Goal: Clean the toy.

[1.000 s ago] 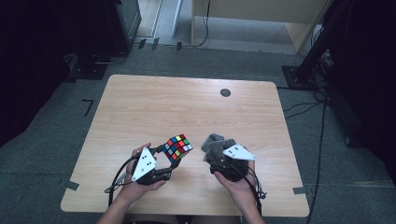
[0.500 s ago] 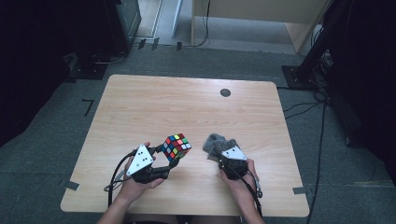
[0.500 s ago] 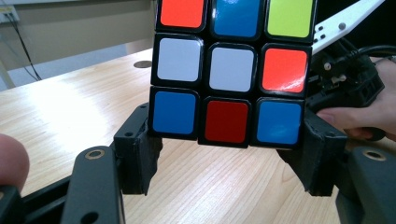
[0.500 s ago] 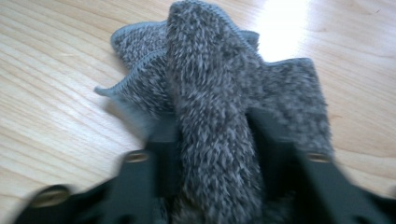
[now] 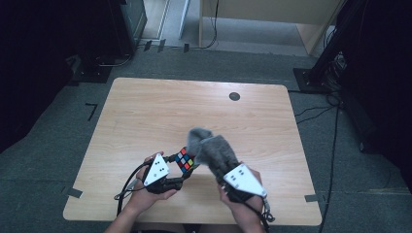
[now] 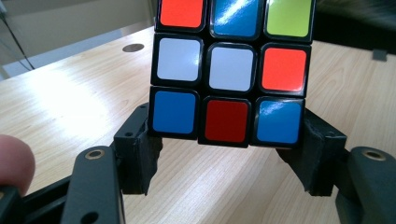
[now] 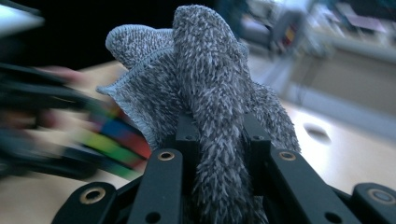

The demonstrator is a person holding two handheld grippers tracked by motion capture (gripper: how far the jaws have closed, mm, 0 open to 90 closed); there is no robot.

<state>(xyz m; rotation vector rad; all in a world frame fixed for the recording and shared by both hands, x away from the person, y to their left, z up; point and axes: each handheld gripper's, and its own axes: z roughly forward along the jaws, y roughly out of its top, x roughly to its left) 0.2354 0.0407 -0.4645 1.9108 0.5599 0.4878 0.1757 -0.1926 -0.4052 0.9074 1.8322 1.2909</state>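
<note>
1. The left gripper (image 5: 179, 171) is near the front edge of the wooden table (image 5: 160, 111), held in the person's left hand (image 5: 145, 194), and its jaws are closed on a puzzle cube (image 5: 184, 159).
2. In the left gripper view the cube (image 6: 231, 70) sits between the two black jaws, one pressed against each side of its bottom row, and it is lifted clear of the table top.
3. The face turned to that camera shows orange, blue and yellow-green squares on top, two white and one orange in the middle, and blue, red and blue at the bottom.
4. The right gripper (image 5: 221, 167) is just to the right of the cube, held in the right hand (image 5: 240, 204), and its jaws are clamped on a grey fuzzy cloth (image 5: 211, 148).
5. In the right gripper view the cloth (image 7: 205, 107) stands bunched up between the jaws, which squeeze a thick fold of it.
6. In the high view the cloth hangs above the table, right beside the cube; I cannot tell whether the two touch.
7. A small dark round spot (image 5: 234, 96) lies on the table near its far edge, well apart from both hands.
</note>
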